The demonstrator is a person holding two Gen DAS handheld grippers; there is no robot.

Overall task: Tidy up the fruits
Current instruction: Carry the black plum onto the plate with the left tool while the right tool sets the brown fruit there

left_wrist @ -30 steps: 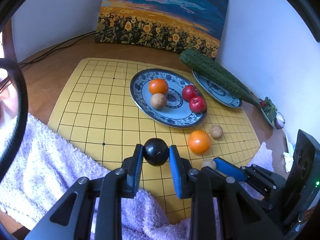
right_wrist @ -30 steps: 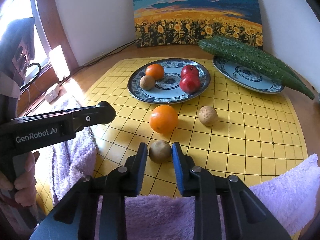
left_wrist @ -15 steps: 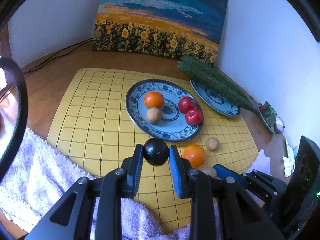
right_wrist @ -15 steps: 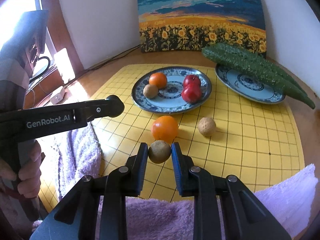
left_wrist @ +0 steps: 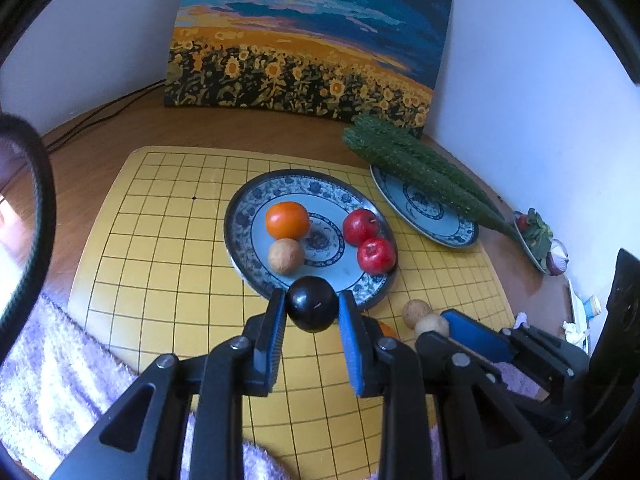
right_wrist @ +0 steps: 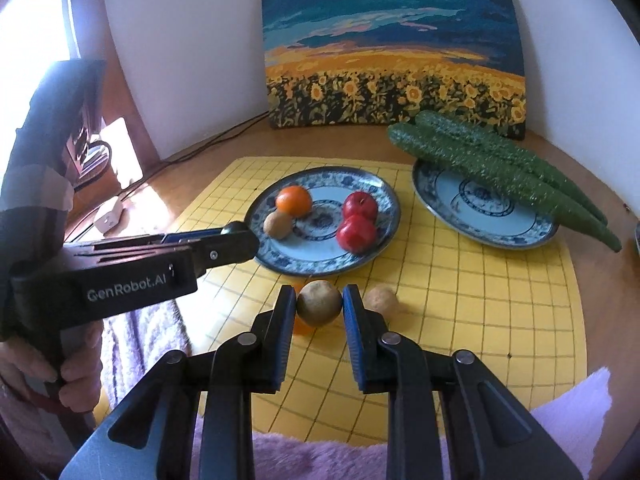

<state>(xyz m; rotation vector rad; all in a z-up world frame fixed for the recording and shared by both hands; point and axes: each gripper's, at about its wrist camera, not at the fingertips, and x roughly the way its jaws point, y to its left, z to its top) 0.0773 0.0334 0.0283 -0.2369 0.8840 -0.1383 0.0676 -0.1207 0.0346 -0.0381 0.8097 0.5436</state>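
My left gripper (left_wrist: 313,309) is shut on a black round fruit (left_wrist: 312,303), held above the near rim of the blue patterned fruit plate (left_wrist: 248,204). That plate holds an orange (left_wrist: 287,220), a brown fruit (left_wrist: 285,255) and two red apples (left_wrist: 375,254). My right gripper (right_wrist: 319,304) is shut on a brown round fruit (right_wrist: 319,303), lifted over the yellow grid mat (right_wrist: 480,300). Another brown fruit (right_wrist: 382,299) lies on the mat just right of it. An orange (right_wrist: 300,327) is mostly hidden under the right gripper.
A second patterned plate (right_wrist: 480,216) at the right carries two long green cucumbers (right_wrist: 500,168). A sunflower painting (right_wrist: 392,52) leans on the back wall. Purple towels (right_wrist: 320,456) lie along the mat's near and left edges. The left gripper's body (right_wrist: 152,276) reaches in from the left.
Both grippers have risen and moved forward toward the fruit plate, each carrying its fruit. The brown fruit has left the mat.
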